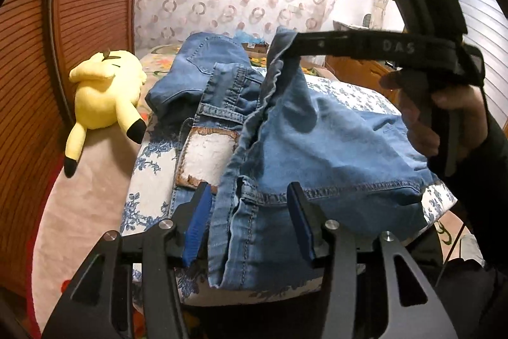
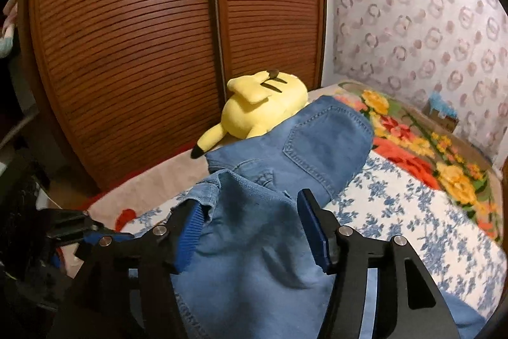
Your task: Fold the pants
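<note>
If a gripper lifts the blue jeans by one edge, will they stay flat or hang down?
The jeans would probably hang and sag: the denim already lies in soft creases and bunches on the bed. The stitched waistband looks thicker, so it may bend less. The cloth seems unlikely to slip much.

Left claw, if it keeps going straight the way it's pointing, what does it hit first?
Most likely the jeans: the left claw stands open with the denim waistband between its fingers, so it would push into that fabric, then the bed under it. Depth is hard to judge.

warm dim indoor light, heavy fisheye curvature, dark vignetted corners, slight motion blur
</note>
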{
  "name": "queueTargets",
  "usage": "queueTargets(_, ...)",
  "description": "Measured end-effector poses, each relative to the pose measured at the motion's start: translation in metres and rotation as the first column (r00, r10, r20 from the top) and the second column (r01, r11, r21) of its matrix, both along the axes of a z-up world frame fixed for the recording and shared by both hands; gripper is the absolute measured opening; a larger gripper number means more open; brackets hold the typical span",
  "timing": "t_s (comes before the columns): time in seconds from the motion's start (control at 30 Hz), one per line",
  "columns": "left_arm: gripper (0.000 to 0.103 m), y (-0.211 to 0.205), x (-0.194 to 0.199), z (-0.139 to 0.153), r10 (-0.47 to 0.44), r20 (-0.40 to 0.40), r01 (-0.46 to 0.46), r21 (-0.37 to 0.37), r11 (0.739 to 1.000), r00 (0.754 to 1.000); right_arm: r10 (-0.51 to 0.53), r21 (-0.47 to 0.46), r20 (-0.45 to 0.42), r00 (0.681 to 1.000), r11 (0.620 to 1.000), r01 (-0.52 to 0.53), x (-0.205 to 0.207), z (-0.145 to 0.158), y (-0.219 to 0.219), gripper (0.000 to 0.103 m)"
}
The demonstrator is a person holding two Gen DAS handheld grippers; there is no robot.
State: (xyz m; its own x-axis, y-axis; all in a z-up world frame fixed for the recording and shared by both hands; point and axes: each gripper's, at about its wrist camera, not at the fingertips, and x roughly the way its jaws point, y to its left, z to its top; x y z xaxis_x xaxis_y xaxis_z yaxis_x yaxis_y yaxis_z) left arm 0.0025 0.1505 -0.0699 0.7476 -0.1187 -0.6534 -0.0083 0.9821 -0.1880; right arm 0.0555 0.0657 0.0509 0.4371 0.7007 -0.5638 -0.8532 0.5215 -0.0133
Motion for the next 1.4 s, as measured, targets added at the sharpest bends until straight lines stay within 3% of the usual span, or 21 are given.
queueTargets(0.07, 0.05, -0.001, 0.003, -0.002, 0.002, -0.007, -0.002, 0.001, 1.0, 1.0, 0.026, -0.01, -0.052, 0.998, 1.0, -0.027, 0.003, -0.007, 0.008, 0.068)
queueTargets(0.33, 0.05, 0.0, 0.002, -0.007, 0.019, -0.026, -0.018, 0.014, 1.0, 0.999, 0.048, -0.072, -0.171, 0.984, 0.996, -0.061, 0.018, -0.044, 0.042, 0.072)
queueTargets(0.43, 0.05, 0.005, 0.0, -0.008, 0.031, -0.027, -0.031, 0.013, 0.999, 0.999, 0.032, -0.104, -0.17, 0.985, 0.993, -0.05, 0.021, -0.05, 0.053, 0.073)
queueTargets(0.53, 0.05, 0.008, -0.001, -0.008, 0.045, -0.026, -0.045, 0.011, 0.999, 0.999, 0.042, -0.072, -0.167, 0.985, 0.996, -0.054, 0.021, -0.045, 0.054, 0.073)
queueTargets(0.77, 0.05, 0.004, -0.009, 0.002, 0.036, 0.024, -0.036, 0.023, 0.999, 0.999, -0.037, -0.017, -0.078, 0.996, 0.999, 0.035, 0.015, -0.029, -0.01, 0.073)
queueTargets(0.83, 0.05, 0.001, -0.01, 0.004, 0.02, 0.04, -0.022, 0.032, 0.999, 0.999, -0.085, -0.032, -0.037, 0.996, 0.996, 0.084, 0.009, -0.034, -0.032, 0.073)
queueTargets(0.93, 0.041, -0.007, -0.007, 0.003, -0.009, 0.039, 0.007, 0.051, 0.999, 0.999, -0.161, -0.057, 0.004, 0.987, 0.985, 0.161, 0.002, -0.054, -0.068, 0.073)
queueTargets(1.2, 0.039, -0.012, 0.009, -0.025, -0.003, -0.053, 0.006, 0.057, 0.998, 0.999, -0.364, -0.064, -0.035, 0.931, 0.93, 0.361, -0.007, -0.115, -0.149, 0.073)
queueTargets(1.23, 0.038, -0.012, 0.009, -0.025, -0.003, -0.052, 0.006, 0.054, 0.999, 0.999, -0.381, -0.07, -0.039, 0.924, 0.923, 0.378, -0.005, -0.12, -0.153, 0.073)
queueTargets(1.3, 0.02, -0.013, 0.009, -0.024, -0.002, -0.042, 0.004, 0.052, 0.999, 0.999, -0.42, -0.081, -0.046, 0.906, 0.906, 0.416, -0.002, -0.132, -0.158, 0.073)
queueTargets(1.4, 0.017, -0.013, 0.002, -0.012, -0.018, 0.012, 0.018, 0.039, 0.999, 1.0, -0.44, -0.076, -0.07, 0.895, 0.897, 0.435, 0.001, -0.139, -0.162, 0.073)
